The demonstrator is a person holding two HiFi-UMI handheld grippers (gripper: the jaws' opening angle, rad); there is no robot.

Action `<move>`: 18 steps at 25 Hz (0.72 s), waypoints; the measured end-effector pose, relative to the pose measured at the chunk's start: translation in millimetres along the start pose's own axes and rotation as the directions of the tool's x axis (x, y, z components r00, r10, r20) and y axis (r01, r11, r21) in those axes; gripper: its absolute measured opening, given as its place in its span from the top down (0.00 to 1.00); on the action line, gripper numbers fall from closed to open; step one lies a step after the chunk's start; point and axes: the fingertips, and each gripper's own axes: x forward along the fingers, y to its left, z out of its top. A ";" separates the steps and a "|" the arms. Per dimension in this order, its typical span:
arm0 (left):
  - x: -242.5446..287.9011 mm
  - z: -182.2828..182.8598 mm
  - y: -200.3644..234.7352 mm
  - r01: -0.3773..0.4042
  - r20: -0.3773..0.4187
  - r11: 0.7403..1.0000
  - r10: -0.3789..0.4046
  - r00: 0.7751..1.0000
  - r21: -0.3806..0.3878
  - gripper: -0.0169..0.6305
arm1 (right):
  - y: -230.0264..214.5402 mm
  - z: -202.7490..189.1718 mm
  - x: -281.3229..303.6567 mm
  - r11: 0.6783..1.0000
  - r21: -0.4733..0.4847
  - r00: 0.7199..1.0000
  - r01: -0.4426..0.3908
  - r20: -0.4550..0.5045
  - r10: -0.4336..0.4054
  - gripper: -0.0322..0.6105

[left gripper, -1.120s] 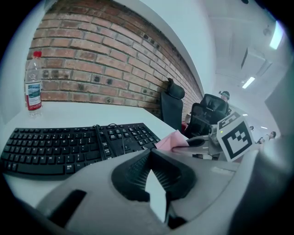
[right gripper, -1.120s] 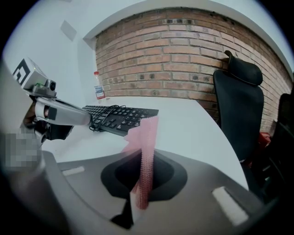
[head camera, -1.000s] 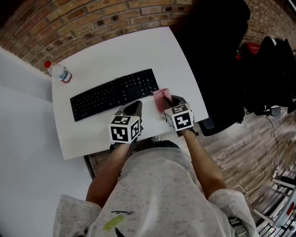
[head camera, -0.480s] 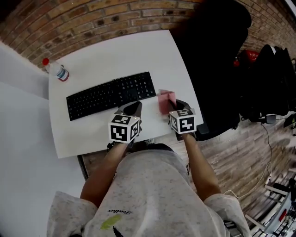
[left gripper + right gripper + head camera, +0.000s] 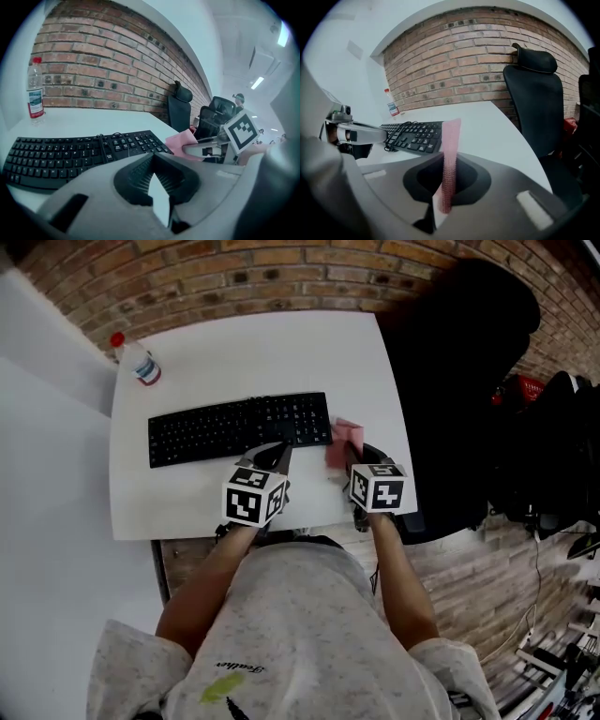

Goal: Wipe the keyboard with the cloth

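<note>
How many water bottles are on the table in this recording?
1. The bottle, red-capped, stands at the far left corner of the table, beyond the left end of the keyboard. No other shows in any view.

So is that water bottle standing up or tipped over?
Upright: the water bottle stands on the white table, red cap on top.

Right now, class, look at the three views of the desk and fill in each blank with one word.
1. The right claw is shut on a pink ____.
2. The keyboard lying on the white table is ____ in colour.
3. The bottle at the table's far corner has a ____ cap.
4. The left claw is shut and holds ____.

Missing words: cloth; black; red; nothing.
</note>
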 end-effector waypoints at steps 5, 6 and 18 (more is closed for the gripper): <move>0.7 3.2 10.3 -0.027 0.004 1.000 0.027 1.000 -0.011 0.99 | 5.8 11.0 8.7 0.999 0.035 0.999 -0.033 0.015 0.033 0.91; 0.9 3.5 12.2 -0.032 0.004 0.999 0.032 0.999 -0.013 0.99 | 6.9 12.7 10.6 0.998 0.044 0.999 -0.041 0.017 0.040 0.91; 6.6 9.3 26.1 -0.081 0.007 0.996 0.082 0.997 -0.031 0.99 | 17.1 32.8 26.3 0.987 0.093 0.991 -0.131 0.029 0.129 0.91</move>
